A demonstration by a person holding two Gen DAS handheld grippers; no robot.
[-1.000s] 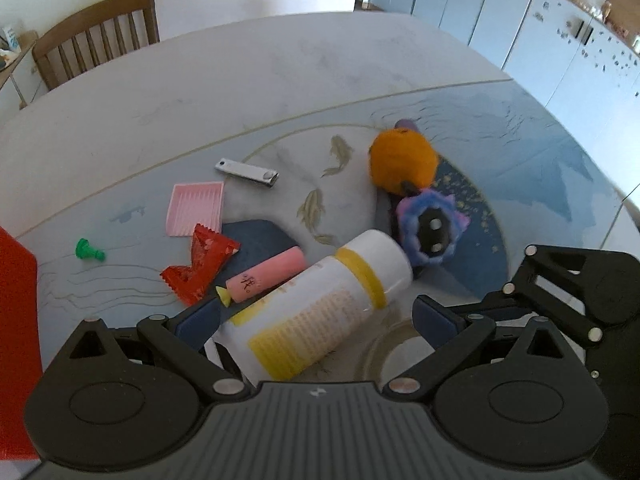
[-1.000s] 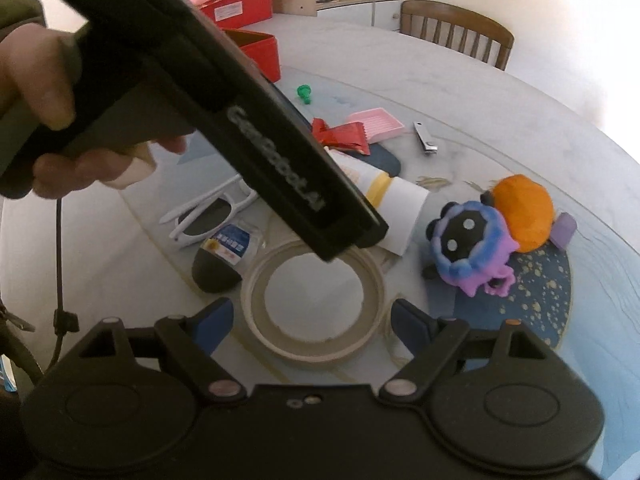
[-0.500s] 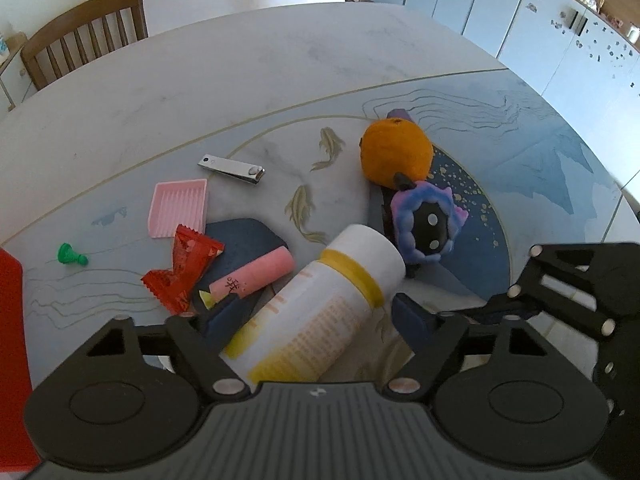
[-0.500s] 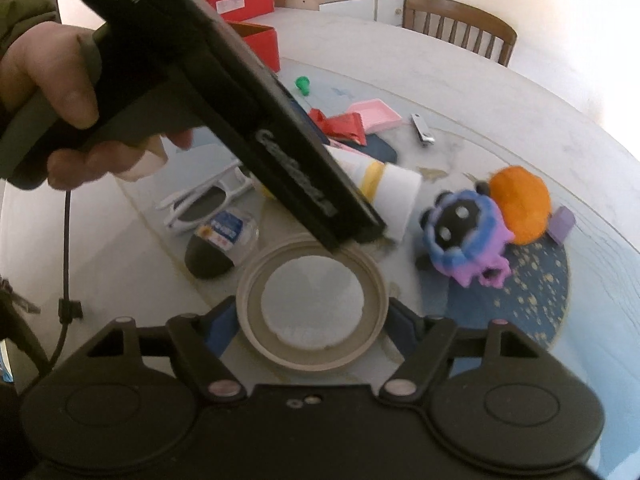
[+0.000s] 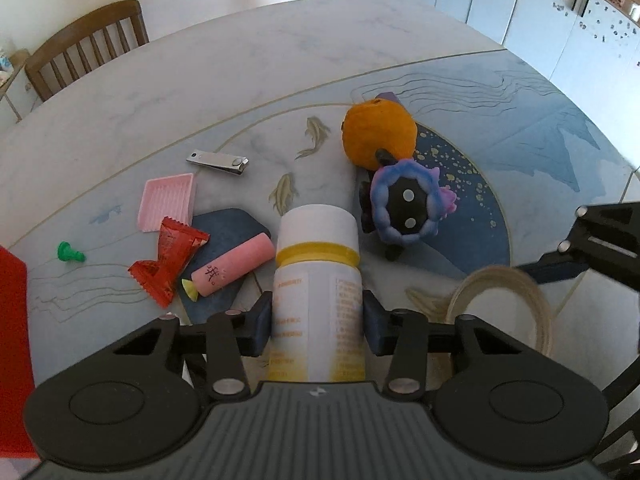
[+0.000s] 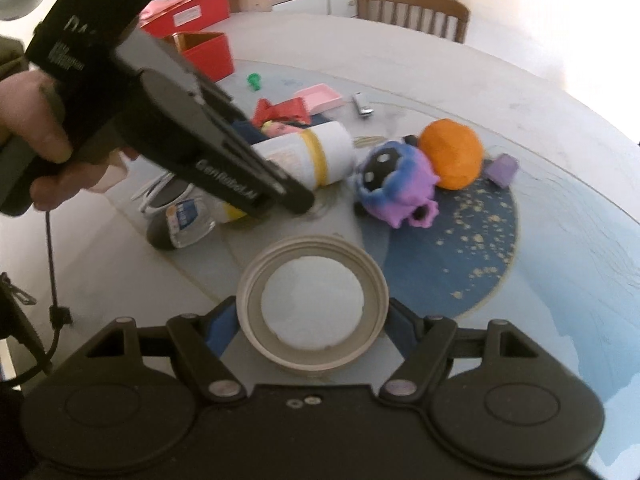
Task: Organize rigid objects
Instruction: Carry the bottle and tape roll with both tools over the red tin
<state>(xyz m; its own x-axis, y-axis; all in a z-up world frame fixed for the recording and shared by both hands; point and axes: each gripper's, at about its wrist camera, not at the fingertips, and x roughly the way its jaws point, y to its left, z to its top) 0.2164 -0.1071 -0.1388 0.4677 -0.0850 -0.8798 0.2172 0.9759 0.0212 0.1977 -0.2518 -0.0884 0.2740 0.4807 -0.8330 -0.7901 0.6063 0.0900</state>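
Bottle [image 5: 318, 280]: white, yellow band under its cap, printed label, lying on the table [image 5: 240, 64] well in from its edges.
Left gripper [image 5: 318, 316]: fingers clamped on the bottle's body.
Right gripper [image 6: 312, 320]: fingers flank a beige lid [image 6: 312, 304] (contact unclear).

Both wrist views close, downward; shared: bottle [image 5: 317, 264], purple toy [image 6: 394, 184].

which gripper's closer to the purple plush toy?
Left. The left gripper, clamped on the bottle, sits just short of the plush toy. The right gripper, around the lid, sits farther back.
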